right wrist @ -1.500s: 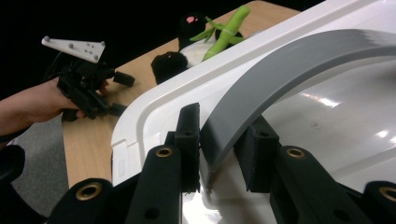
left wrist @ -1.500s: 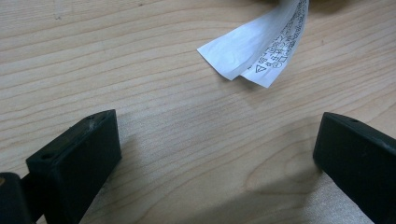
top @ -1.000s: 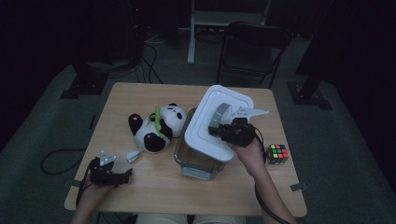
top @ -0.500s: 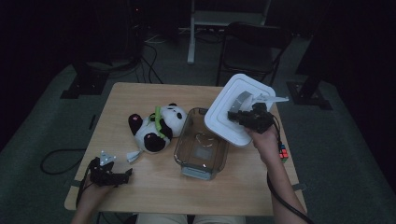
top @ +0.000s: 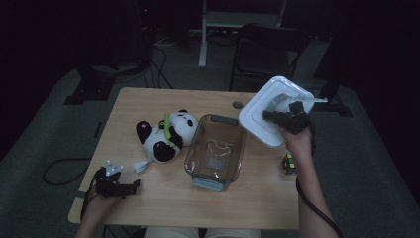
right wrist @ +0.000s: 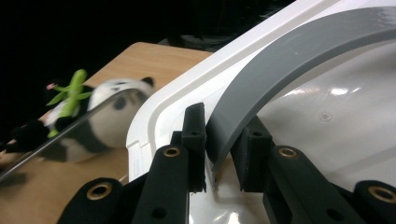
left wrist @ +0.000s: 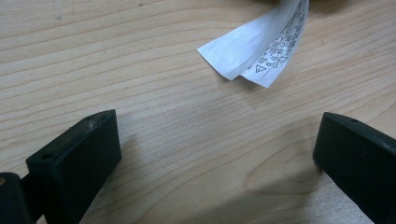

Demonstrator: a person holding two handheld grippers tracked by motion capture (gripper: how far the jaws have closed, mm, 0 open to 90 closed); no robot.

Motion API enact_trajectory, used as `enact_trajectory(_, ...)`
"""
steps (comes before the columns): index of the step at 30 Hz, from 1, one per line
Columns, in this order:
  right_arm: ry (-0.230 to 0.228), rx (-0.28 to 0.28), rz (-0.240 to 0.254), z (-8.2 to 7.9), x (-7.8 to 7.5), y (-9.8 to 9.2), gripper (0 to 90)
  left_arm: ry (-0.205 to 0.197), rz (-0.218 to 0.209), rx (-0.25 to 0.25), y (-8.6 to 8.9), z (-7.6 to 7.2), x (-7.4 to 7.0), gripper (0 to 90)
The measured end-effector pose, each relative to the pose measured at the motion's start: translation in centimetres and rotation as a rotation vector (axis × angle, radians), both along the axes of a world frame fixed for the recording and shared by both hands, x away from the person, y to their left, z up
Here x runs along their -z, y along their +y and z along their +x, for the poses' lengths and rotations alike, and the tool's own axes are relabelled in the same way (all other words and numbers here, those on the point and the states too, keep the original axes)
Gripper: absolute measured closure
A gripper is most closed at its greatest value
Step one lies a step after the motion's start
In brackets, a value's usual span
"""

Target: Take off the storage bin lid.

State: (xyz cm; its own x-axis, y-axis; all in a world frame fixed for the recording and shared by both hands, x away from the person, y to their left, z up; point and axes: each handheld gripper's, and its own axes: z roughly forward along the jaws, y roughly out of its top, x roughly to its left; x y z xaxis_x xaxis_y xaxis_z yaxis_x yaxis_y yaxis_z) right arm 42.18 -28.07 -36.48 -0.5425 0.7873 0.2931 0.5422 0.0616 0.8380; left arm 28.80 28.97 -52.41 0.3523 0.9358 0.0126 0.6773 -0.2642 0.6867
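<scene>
High view: table [top: 148, 106] carries a clear container [top: 216, 151] at centre, uncovered. A panda [top: 166, 135] lies just left of the container. A cube [top: 289, 163] sits near the right edge, close beside the person's right forearm.

Lid [top: 271, 115]: white, with a grey arched handle [right wrist: 280, 74]. It is off the container, raised and tilted, positioned over the table's far right corner, up and to the right of the container.

Right gripper [top: 282, 118]: jaws narrowly set, clamped on the lid's handle. Right gripper view confirms one pad on each side of the grey handle, with the handle between them and the white lid surface beyond. The container rim and the panda appear blurred at the left of that view. The lid is carried by this grip alone.

Left gripper [top: 119, 187]: located at the near left corner of the table, well apart from the container. Left gripper view shows both jaws spread wide over bare wood, nothing between them. A white label [left wrist: 261, 46] lies on the wood ahead of the jaws, not touching either.
</scene>
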Motion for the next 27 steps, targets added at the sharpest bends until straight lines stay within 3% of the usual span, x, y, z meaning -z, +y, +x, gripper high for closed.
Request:
enact_trajectory(5,0.023,0.061,0.007,1.3,0.8,-1.7,76.8,0.000,0.000,0.000,0.0,0.0,0.0,1.5)
enact_trajectory(13,0.059,0.129,0.000,2.9,3.3,-1.7,76.8,0.000,0.000,0.000,0.0,0.0,0.0,1.5)
enact_trajectory(20,0.102,0.136,-0.017,4.2,5.5,-0.7,76.8,0.000,0.000,0.000,0.0,0.0,0.0,1.5)
enact_trajectory(27,0.137,0.149,0.000,5.4,7.5,0.3,76.8,0.000,0.000,0.000,0.0,0.0,0.0,1.5)
